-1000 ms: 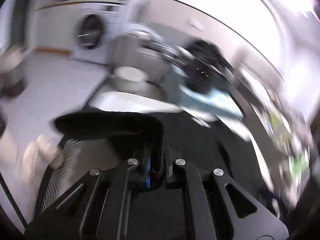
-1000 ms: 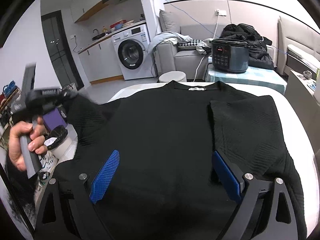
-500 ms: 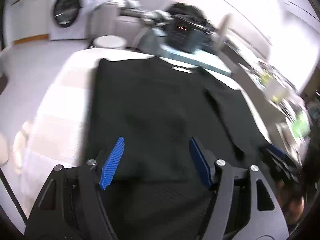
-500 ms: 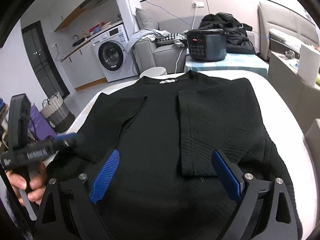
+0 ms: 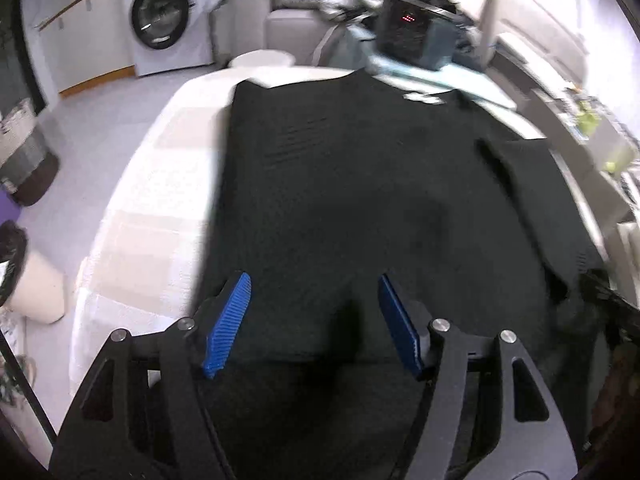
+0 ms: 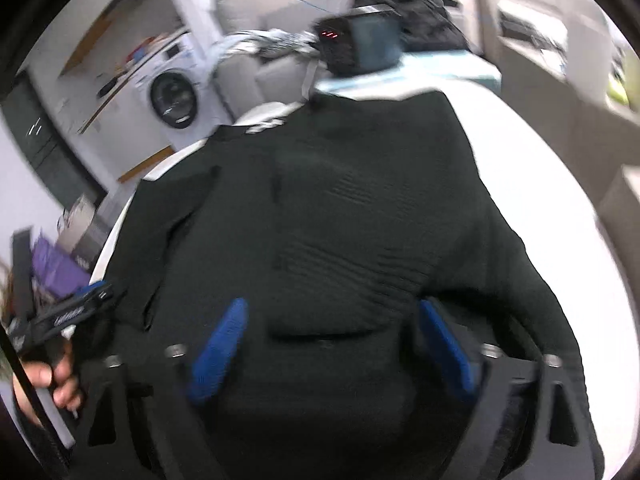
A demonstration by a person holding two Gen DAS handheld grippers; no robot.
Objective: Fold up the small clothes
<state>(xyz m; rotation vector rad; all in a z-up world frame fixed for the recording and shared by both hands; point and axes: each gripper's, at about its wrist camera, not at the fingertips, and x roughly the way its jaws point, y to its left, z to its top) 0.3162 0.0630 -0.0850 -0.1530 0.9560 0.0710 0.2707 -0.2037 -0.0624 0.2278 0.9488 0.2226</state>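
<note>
Black sweater (image 5: 360, 184): knit, lying flat on the white table (image 5: 160, 184), neckline with a pale label toward the far edge, hem toward the near edge. It covers most of the tabletop; a bare strip of table shows along the left edge in the left wrist view and along the right edge (image 6: 560, 184) in the right wrist view. Both sleeves are folded inward over the body; in the right wrist view the folded panels lie side by side (image 6: 360, 220).

Left gripper (image 5: 314, 320): blue pads spread apart, tilted down over the near hem of the sweater, cloth visible between the jaws, no pad pressing on it. Seen from the right wrist view at the left edge (image 6: 76, 312), carried in a hand (image 6: 52, 380).

Right gripper (image 6: 336, 344): blue pads apart, jaws just closing somewhat, still wide; sweater fabric lies below and between them, not pinched. Picture blurred.

Surroundings, beyond the far edge of the table: dark cooker with red display (image 5: 412, 36) on a pale blue cloth, washing machine (image 5: 164, 20), grey sofa (image 5: 288, 28) with clothes heaped on it.
</note>
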